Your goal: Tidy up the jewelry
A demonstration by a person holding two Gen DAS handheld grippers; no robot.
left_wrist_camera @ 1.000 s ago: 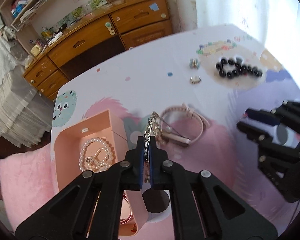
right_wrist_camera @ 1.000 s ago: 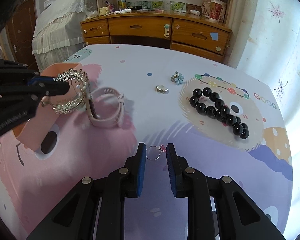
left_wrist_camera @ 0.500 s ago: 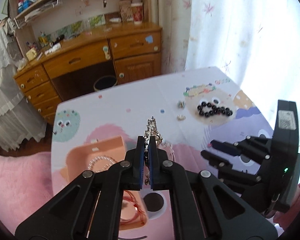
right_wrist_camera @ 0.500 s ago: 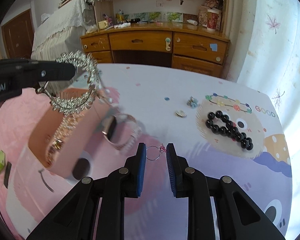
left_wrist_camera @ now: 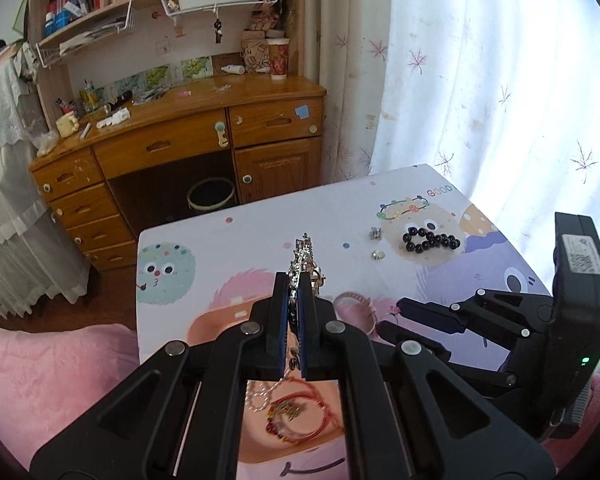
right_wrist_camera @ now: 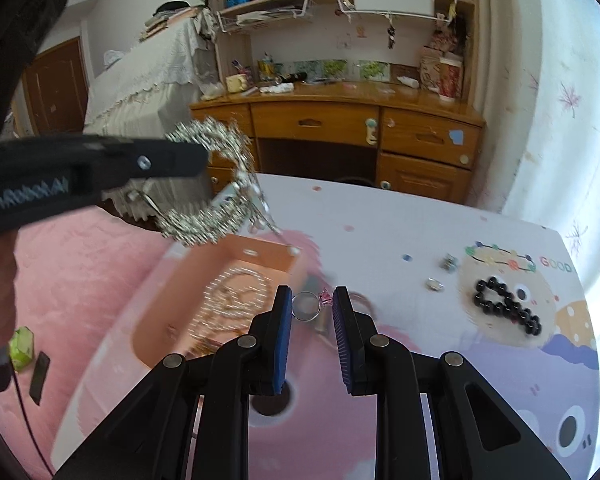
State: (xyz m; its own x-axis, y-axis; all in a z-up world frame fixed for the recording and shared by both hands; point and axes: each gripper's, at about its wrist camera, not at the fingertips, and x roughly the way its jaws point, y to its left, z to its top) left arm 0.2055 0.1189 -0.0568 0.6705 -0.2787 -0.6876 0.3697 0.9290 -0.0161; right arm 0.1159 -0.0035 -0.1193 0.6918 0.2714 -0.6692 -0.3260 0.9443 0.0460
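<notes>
Change: a second ago my left tool (left_wrist_camera: 295,300) had the silver tiara (right_wrist_camera: 216,188) low over the worktop (left_wrist_camera: 260,232) beside the pink watch; now I have it raised high, and both cameras sit well above the surface.
Second change: my right tool (right_wrist_camera: 309,306) has come up too, with the small ring (right_wrist_camera: 306,305) in the same place between its pads as before.
Meaning for the task: I judge both pieces are mid-carry toward the pink box (right_wrist_camera: 260,250), so neither is stowed yet; the drop into the box is the step in hand.
Left tool: pressed together on the tiara's band, the band edge-on to my left camera and sticking out past the tips.
Right tool: pads part-way in, pinching the ring across its width, the pink stone toward the right pad.
Left pose: tool held above the box, pointing across the worktop toward the desk; the tiara hangs in the air near the box's far end.
Right pose: just right of the left tool, angled down at the box's near right corner.
Box: already holds a pearl strand (left_wrist_camera: 260,394) and a red cord bracelet (left_wrist_camera: 300,416).
Left out: black bead bracelet (left_wrist_camera: 430,241), pink watch (left_wrist_camera: 356,304) and two small pieces lie on the worktop.
</notes>
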